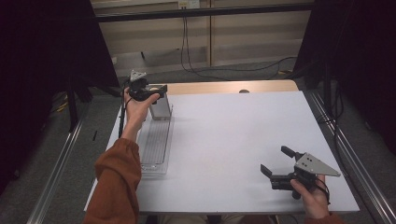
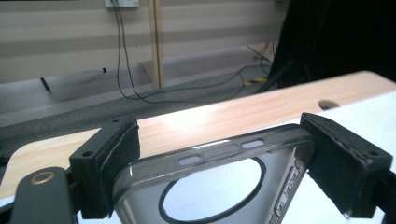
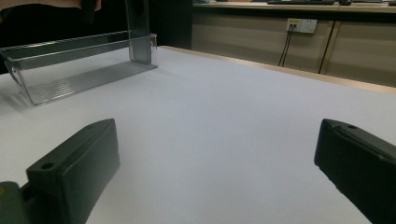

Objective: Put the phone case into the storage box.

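The left gripper point(image 2: 219, 154) pinches a clear, grey-rimmed plastic phone case point(image 2: 210, 186) by its two long edges, holding it upright at the far end of a long transparent ribbed tray point(image 1: 154, 144) on the white table point(image 1: 233, 135). The left gripper view shows the case's side buttons and round ring. The right gripper point(image 1: 276, 164) rests near the table's front edge, jaws spread wide around nothing.

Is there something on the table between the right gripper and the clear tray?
No. In the high view only bare white table lies between the right gripper and the clear tray. The right gripper view shows the same bare stretch.
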The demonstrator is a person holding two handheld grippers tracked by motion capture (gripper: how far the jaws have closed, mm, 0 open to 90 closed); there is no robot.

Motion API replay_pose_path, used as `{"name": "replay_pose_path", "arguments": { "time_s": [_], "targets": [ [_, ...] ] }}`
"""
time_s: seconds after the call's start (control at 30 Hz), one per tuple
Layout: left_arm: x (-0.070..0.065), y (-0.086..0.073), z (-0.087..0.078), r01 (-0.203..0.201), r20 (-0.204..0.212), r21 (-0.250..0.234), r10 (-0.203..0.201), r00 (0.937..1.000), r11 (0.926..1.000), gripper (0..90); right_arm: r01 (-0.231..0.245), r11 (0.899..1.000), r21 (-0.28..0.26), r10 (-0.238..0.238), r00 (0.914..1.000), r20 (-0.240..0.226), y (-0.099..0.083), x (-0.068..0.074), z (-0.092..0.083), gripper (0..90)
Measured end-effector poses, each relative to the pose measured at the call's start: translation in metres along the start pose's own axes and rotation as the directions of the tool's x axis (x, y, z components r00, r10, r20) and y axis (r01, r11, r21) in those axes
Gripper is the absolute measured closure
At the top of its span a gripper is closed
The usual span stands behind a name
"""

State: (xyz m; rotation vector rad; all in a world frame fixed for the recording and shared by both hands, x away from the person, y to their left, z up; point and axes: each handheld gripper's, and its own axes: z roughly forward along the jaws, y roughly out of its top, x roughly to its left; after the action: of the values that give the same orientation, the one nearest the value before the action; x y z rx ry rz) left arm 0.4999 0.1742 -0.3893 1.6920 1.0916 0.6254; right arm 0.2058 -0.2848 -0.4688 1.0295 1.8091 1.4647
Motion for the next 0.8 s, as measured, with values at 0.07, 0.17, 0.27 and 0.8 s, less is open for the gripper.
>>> {"name": "replay_pose_path", "arguments": {
  "time_s": [0.07,0.17,0.27,0.8],
  "targets": [
    [-0.003,-0.001,0.0,0.002,-0.03,-0.011,-0.002,0.9996,0.9999,14.4,-0.001,1.0,-0.004,0.001,1.0,0.004,0.0,0.0,0.001,0.0],
    [-0.01,-0.002,0.004,-0.047,-0.014,-0.01,0.047,0.9988,0.9988,14.4,-0.002,1.0,0.0,0.002,1.0,-0.003,0.0,0.0,0.001,0.0],
    [-0.012,-0.003,0.006,-0.058,-0.025,-0.016,0.057,0.998,0.9982,14.4,-0.002,1.0,0.0,0.002,1.0,-0.004,0.0,0.0,0.001,0.0],
    [-0.006,-0.003,0.008,-0.072,0.007,-0.024,0.072,0.9974,0.9972,14.0,-0.007,1.0,0.0,0.007,1.0,-0.003,0.0,0.0,0.001,0.0]
  ]
}}
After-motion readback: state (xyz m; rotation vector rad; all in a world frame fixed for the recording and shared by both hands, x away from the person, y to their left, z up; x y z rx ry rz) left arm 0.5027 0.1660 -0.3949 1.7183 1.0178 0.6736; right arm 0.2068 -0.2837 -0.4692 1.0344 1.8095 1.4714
